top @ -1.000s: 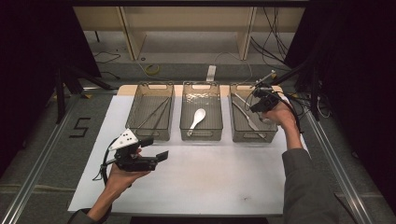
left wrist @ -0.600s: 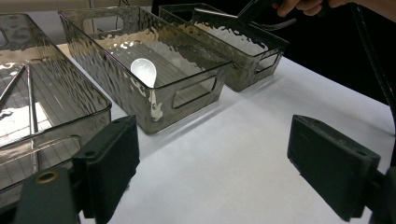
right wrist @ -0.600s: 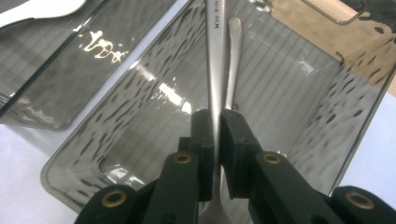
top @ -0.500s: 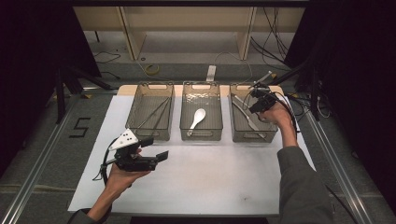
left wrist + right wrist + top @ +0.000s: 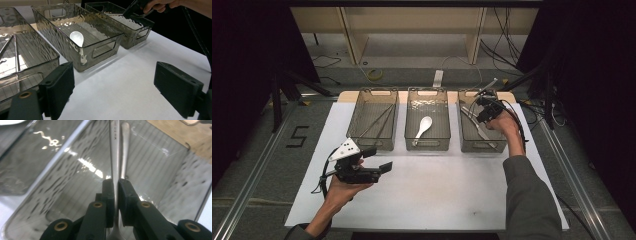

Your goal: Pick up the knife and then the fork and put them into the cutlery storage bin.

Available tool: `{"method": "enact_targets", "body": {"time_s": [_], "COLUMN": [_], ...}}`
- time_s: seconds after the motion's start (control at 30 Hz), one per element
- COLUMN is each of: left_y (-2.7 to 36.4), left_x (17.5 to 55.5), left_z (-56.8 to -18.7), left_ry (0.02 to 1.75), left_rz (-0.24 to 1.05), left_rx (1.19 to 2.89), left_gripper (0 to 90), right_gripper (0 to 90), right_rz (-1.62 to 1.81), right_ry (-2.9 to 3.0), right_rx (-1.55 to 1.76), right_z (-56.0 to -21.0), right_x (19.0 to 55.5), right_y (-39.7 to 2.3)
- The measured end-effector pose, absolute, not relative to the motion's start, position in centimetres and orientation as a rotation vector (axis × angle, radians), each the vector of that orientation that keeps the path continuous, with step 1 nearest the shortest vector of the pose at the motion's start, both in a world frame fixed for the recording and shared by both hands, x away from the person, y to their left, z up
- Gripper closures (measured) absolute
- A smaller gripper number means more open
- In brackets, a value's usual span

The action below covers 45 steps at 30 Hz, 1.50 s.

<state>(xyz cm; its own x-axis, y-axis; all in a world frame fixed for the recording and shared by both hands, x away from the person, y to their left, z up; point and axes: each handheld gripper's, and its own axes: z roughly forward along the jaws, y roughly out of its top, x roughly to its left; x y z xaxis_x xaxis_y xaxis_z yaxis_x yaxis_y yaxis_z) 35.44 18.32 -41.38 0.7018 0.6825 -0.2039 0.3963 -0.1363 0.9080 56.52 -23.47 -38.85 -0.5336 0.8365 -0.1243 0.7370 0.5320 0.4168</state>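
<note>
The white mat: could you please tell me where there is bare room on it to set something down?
The white mat is bare in front of the three bins, between the left gripper and the sleeve. It is crowded at the right bin, where the right gripper holds a metal utensil.

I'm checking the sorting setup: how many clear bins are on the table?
3, in a row at the table's far side: the left bin with thin sticks, the middle bin with a white spoon, and the right bin under the right gripper.
</note>
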Motion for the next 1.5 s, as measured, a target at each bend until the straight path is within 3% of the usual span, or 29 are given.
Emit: {"method": "enact_targets", "body": {"time_s": [0.1, 0.2, 0.63, 0.9, 1.5], "left_y": [18.3, 18.3, 18.3, 18.3, 18.3], "left_x": [35.4, 35.4, 35.4, 35.4, 35.4], "left_z": [-41.4, -41.4, -41.4, -41.4, -41.4], "left_ry": [0.860, 0.860, 0.860, 0.860, 0.858], "left_rz": [0.311, 0.310, 0.311, 0.312, 0.314], "left_rx": [1.760, 1.762, 1.761, 1.762, 1.769], "left_gripper": [16.2, 16.1, 16.1, 16.1, 16.1], "right_gripper": [81.7, 70.3, 55.4, 40.7, 31.7], "right_rz": [0.464, 0.534, 0.616, 0.739, 0.997], "right_ry": [2.430, 2.412, 2.405, 2.387, 2.312], "right_rx": [1.330, 1.332, 1.329, 1.333, 1.269], "right_z": [-39.1, -38.9, -38.1, -37.8, -36.9], "right_x": [56.7, 56.7, 55.6, 54.2, 49.6], "right_y": [-23.5, -23.5, -23.5, -23.4, -22.2]}}
